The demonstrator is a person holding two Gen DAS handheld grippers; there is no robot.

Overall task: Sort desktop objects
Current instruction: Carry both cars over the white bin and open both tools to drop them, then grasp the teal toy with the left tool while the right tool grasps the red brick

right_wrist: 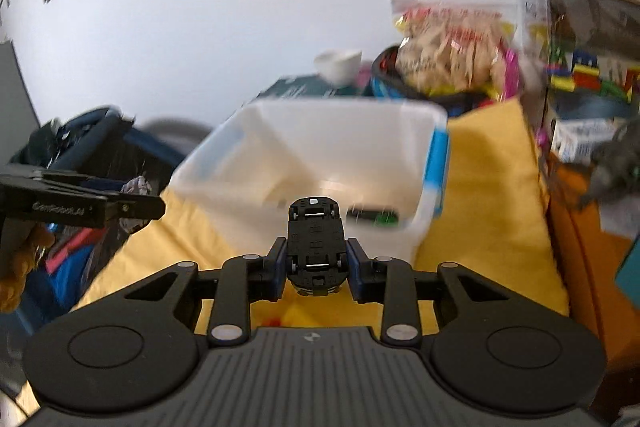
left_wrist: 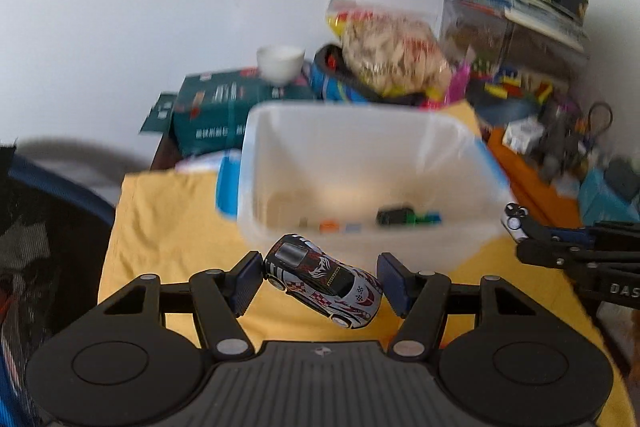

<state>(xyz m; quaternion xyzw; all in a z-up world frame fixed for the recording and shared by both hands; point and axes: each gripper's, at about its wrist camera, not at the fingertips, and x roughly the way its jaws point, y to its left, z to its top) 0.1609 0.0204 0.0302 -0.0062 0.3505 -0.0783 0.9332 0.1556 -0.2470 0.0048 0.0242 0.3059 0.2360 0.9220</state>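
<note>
The left gripper [left_wrist: 322, 285] points forward and down, its jaws set wide and clamped end to end on a toy car [left_wrist: 326, 281] slanting from 10 to 4 o'clock. The right gripper [right_wrist: 317, 269] tilts down too, jaws narrow, pinching a black car [right_wrist: 316, 243] belly-up, nose at 12 o'clock.

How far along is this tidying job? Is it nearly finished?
Partly done: a few small toys already lie in the white bin. In hand: the left gripper holds a patterned toy car, and the right gripper clamps another car upside down, both in front of the bin. Left: dropping both in. Whether more loose toys remain is unclear.
</note>
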